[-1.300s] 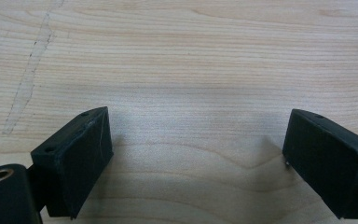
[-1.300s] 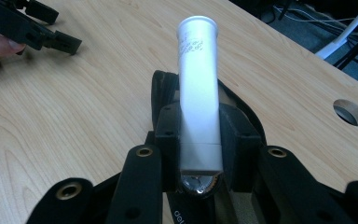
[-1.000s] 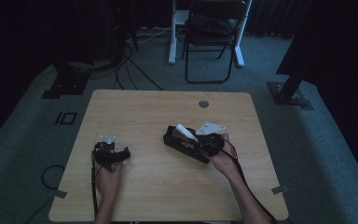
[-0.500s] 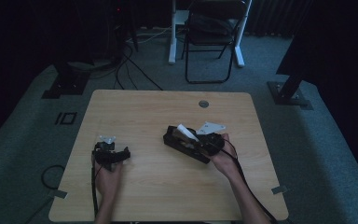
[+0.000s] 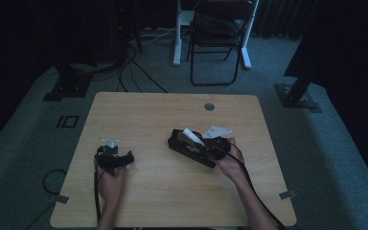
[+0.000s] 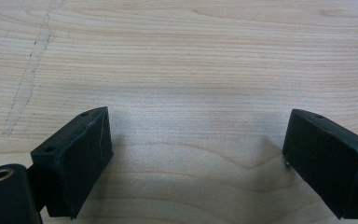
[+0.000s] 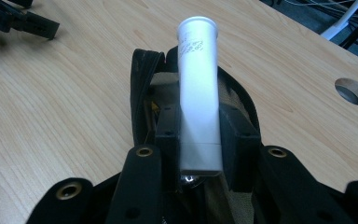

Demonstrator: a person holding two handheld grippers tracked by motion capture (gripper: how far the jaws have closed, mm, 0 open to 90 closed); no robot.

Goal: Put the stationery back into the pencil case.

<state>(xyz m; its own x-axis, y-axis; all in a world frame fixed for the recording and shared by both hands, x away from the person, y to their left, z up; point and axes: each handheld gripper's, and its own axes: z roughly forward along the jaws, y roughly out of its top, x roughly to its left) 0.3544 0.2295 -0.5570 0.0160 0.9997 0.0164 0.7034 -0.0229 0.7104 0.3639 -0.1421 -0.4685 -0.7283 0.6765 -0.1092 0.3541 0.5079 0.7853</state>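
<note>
White tube (image 7: 198, 93) pinched between my right gripper's (image 7: 198, 142) two black pads, which press on its flat crimped end from either side; the round capped end points away from me and stands clear above an open black pouch (image 7: 142, 84). Printed lettering runs along the tube near the cap, too small to read. In the high view the tube (image 5: 190, 136) sits right of the table's middle, tilted over the pouch (image 5: 184, 147), which lies on the wood at a slant, its far end toward the left. My right hand (image 5: 230, 162) comes in from the near edge, a cable trailing back along the forearm.

My left gripper (image 5: 114, 158) rests low on the wooden table (image 5: 148, 110) near the left side, well apart from the pouch, held in my left hand (image 5: 110, 179). Its fingers (image 6: 74, 161) are spread wide, with bare wood grain between them and a pale scuff mark (image 6: 28, 79) off to the left on the surface.

A round cable hole (image 5: 209, 106) sits in the table near the far edge, right of centre. Beyond the table, on grey carpet, stands a black folding chair (image 5: 218, 36), and loose cables (image 5: 134, 62) run across the floor at far left.
</note>
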